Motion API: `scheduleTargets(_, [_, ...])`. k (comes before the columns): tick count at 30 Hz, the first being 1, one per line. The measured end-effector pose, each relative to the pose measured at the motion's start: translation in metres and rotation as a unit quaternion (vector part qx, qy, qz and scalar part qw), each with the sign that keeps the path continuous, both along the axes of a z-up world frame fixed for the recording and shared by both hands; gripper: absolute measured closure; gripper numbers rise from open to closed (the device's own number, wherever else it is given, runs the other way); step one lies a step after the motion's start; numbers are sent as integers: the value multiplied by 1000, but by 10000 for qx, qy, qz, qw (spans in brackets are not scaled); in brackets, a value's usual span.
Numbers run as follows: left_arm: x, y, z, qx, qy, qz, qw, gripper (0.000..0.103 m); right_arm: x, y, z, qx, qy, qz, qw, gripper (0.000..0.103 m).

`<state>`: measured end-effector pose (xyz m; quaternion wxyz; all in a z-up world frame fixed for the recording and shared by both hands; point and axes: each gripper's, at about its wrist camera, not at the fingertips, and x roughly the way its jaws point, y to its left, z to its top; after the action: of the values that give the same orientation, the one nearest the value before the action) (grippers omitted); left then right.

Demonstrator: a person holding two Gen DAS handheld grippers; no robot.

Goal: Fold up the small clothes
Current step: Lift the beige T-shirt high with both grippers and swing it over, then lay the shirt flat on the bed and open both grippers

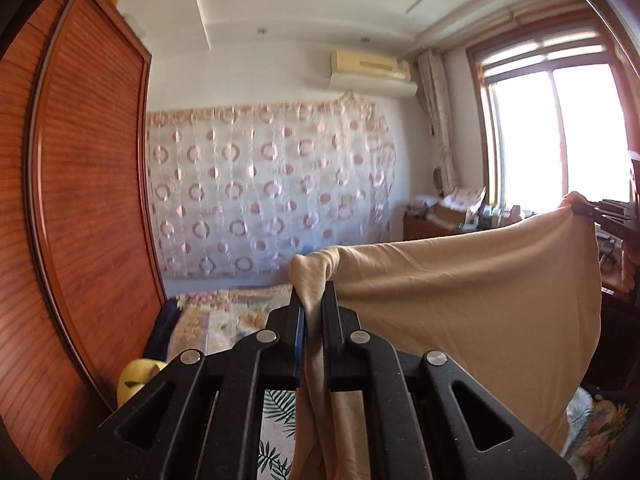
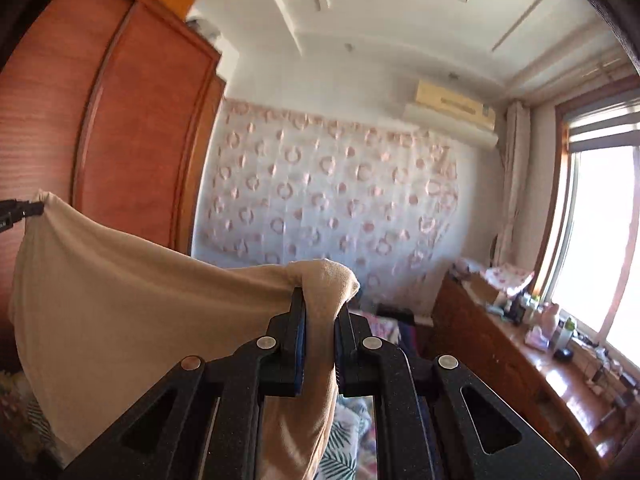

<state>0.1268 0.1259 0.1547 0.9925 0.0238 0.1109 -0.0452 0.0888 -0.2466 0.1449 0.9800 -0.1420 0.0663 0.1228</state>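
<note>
A beige cloth garment (image 1: 460,300) hangs stretched in the air between my two grippers. My left gripper (image 1: 314,296) is shut on one top corner of it, fabric bunched between the fingers. My right gripper (image 1: 592,210) shows at the right edge of the left wrist view, pinching the other top corner. In the right wrist view my right gripper (image 2: 320,304) is shut on the bunched corner of the beige garment (image 2: 140,292), which spreads left to my left gripper (image 2: 28,210). The garment's lower part hangs down over the bed.
A bed with a floral and leaf-print cover (image 1: 224,320) lies below. A tall wooden wardrobe (image 1: 80,200) stands on the left. A wooden desk (image 2: 520,360) with clutter runs under the window (image 2: 600,240) on the right. A patterned curtain (image 1: 272,192) covers the far wall.
</note>
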Motion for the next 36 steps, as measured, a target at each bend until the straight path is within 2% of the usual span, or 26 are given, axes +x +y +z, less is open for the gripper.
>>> scheduleTargets(4, [76,1,-57,20,581,105,9983,95,67,19,-48,-160,496,-129,9986,92])
scheduleTargets(8, [122,-6,-90,45,951,173,9953,95,124,36,-85,-277,939,-182,9950,92])
scheduleTargets(11, [152,-7,-110,73,1195,187,9926,95,162,47,-100,-371,1211,-222,9917,92])
scheduleTargets(15, [179,-9,-123,126,1442,144,9894,95,216,55,-100,-440,1514,-286,9871,92])
scheduleTargets(17, [191,-8,-130,153,1559,82,9876,95,244,62,-83,-493,1656,-324,9844,92])
scheduleTargets(18, [195,-10,-134,184,1609,57,9868,95,251,64,-73,-513,1725,-343,9831,92])
scheduleTargets(20, [202,-14,-140,249,1739,2,9844,95,258,62,-74,-538,1884,-406,9798,92])
scheduleTargets(21, [205,-14,-143,271,1838,-35,9826,89,271,65,-71,-532,1973,-447,9779,92])
scheduleTargets(22, [207,-15,-147,288,1954,-93,9803,84,272,65,-72,-500,2090,-474,9755,91])
scheduleTargets(24, [204,-17,-151,309,2054,-222,9779,79,277,64,-71,-438,2338,-551,9697,83])
scheduleTargets(26, [194,-17,-151,332,2097,-238,9769,62,286,64,-64,-382,2417,-675,9672,66])
scheduleTargets(28, [185,-16,-151,315,2172,-302,9751,41,279,61,-58,-253,2306,-658,9705,54])
scheduleTargets(30, [171,-15,-153,350,2223,-302,9739,25,260,54,-57,-192,2296,-681,9707,52])
scheduleTargets(33, [146,-14,-159,326,2372,-428,9700,24,226,44,-51,-61,2256,-608,9723,52])
scheduleTargets(36, [119,-12,-170,389,2531,-321,9661,24,185,35,-49,18,2336,-496,9711,51])
